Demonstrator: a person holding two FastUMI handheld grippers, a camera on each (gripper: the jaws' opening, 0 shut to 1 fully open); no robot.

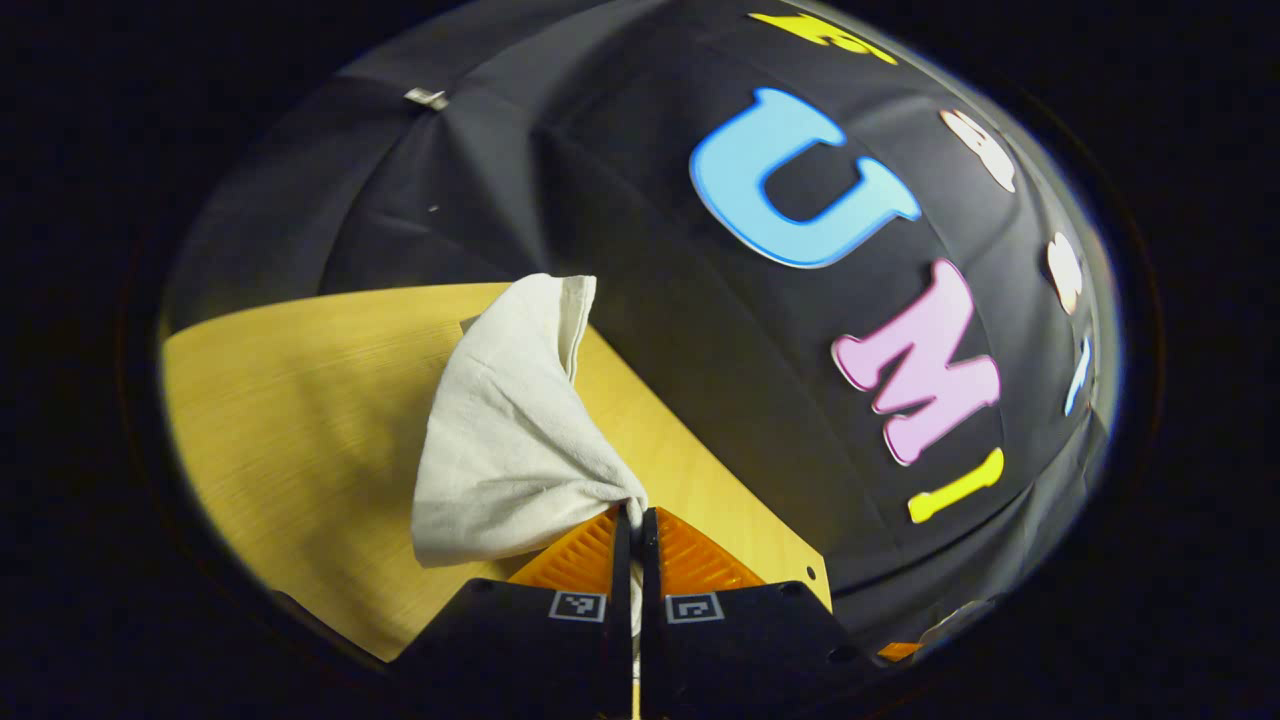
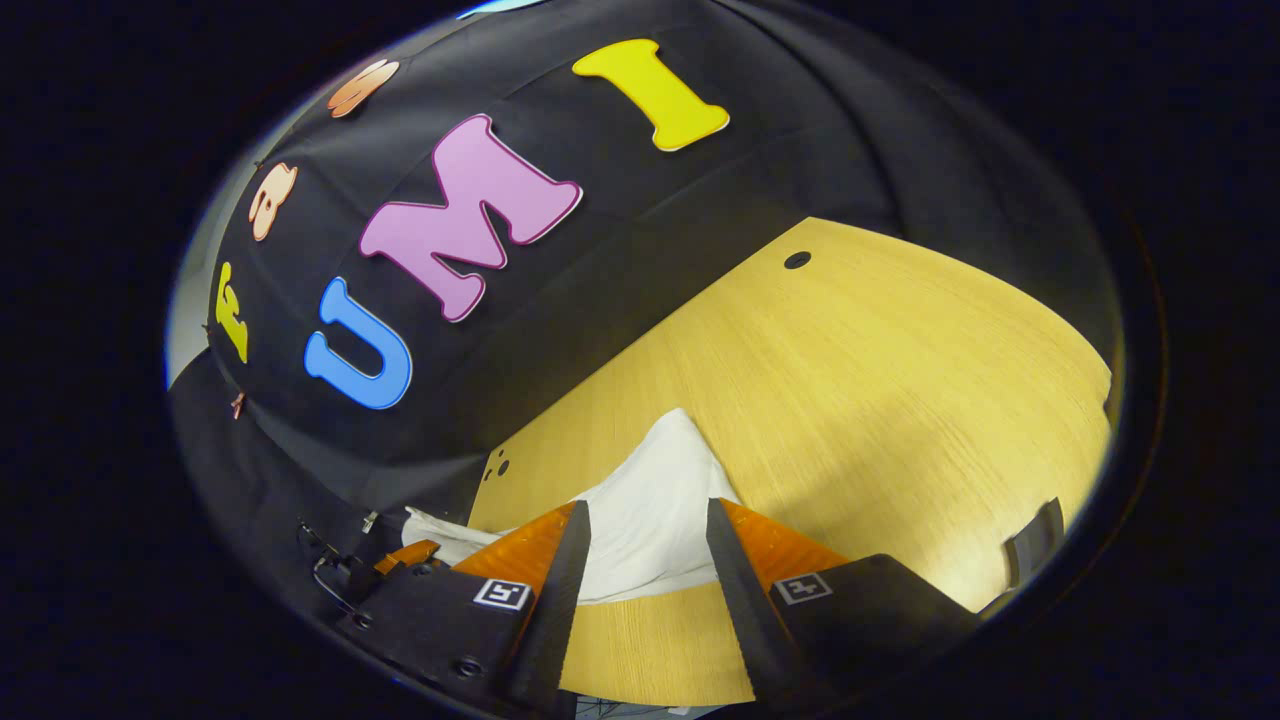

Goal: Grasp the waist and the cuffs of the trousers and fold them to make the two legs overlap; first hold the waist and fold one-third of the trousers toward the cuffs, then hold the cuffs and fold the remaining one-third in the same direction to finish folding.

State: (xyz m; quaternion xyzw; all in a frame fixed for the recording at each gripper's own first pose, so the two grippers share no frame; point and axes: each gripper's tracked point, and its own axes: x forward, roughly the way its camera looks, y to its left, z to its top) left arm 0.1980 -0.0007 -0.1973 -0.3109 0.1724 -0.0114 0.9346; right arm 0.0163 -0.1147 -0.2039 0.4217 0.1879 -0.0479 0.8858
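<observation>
White trousers hang bunched over the wood table, one edge pinched by the left gripper, its fingers pressed together on the cloth. To fold cleanly, the right gripper, now spread with cloth lying between and beyond its fingers, should probably close on a matching edge first.

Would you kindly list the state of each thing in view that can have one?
Trousers: bunched, one edge pinched and lifted, the rest draped on the table.
Left gripper: shut on the trousers.
Right gripper: open, its fingers apart over the trousers, not gripping.
</observation>
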